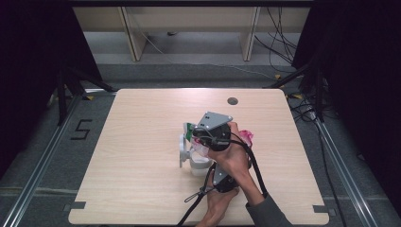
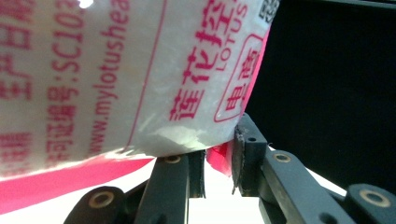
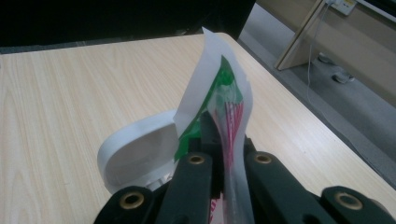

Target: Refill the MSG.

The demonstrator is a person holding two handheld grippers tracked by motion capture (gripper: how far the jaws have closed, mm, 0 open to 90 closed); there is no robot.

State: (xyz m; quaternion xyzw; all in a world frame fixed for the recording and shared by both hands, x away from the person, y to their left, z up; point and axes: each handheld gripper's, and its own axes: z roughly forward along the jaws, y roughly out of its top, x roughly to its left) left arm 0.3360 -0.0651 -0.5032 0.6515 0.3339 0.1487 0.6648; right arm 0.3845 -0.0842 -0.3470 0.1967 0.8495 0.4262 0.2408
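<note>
Above the middle of the table [image 1: 142,142], a plastic bag [image 2: 116,79] printed with red lettering is held up between both tools. The right hand-held gripper [image 3: 226,158] is clamped tight on the bag's green-and-red top edge. The left hand-held gripper [image 2: 218,161] pinches the bag's red lower corner. A white container [image 3: 135,156] with its lid up stands just beside them.

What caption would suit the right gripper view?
Right gripper fingers pinch a plastic packet's edge above a white lidded container.
</note>
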